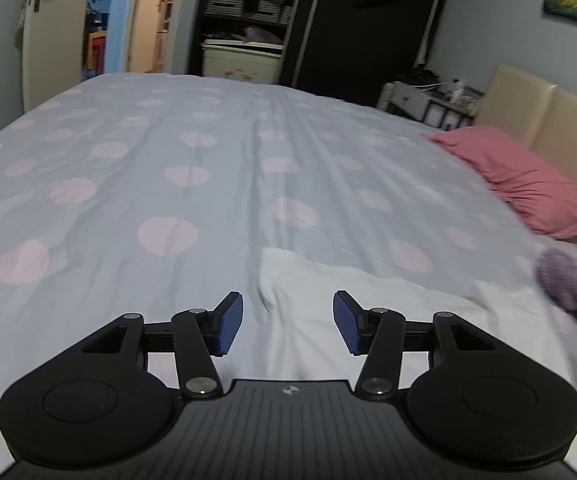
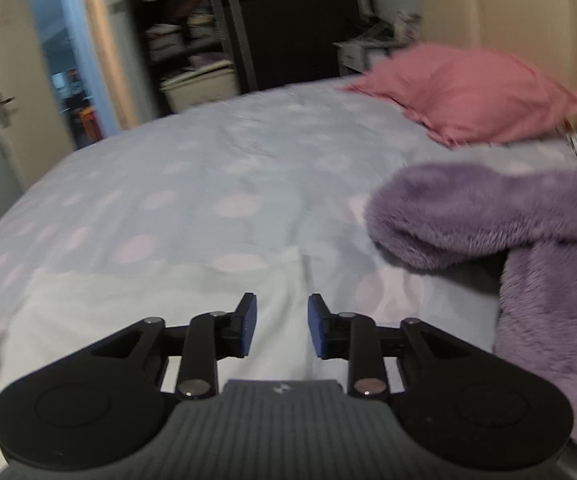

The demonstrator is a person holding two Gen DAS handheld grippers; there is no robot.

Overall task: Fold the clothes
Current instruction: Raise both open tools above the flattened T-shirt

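Observation:
A white garment [image 1: 368, 312] lies flat on the bed below me, its far edge straight across the spotted cover. My left gripper [image 1: 288, 322] hovers above its left part, open, with nothing between the blue pads. In the right wrist view the same white garment [image 2: 168, 312] spreads under my right gripper [image 2: 281, 326], which is also open and empty, its pads closer together. A fluffy purple garment [image 2: 508, 224] is heaped to the right of the white one, and its edge [image 1: 568, 284] shows in the left wrist view.
The bed cover [image 1: 168, 160] is pale grey with pink spots and stretches far ahead. A pink pillow [image 2: 468, 92] leans by the beige headboard [image 1: 548, 116] at the right. A dark wardrobe [image 1: 328, 28] and an open door [image 1: 48, 20] stand beyond the bed.

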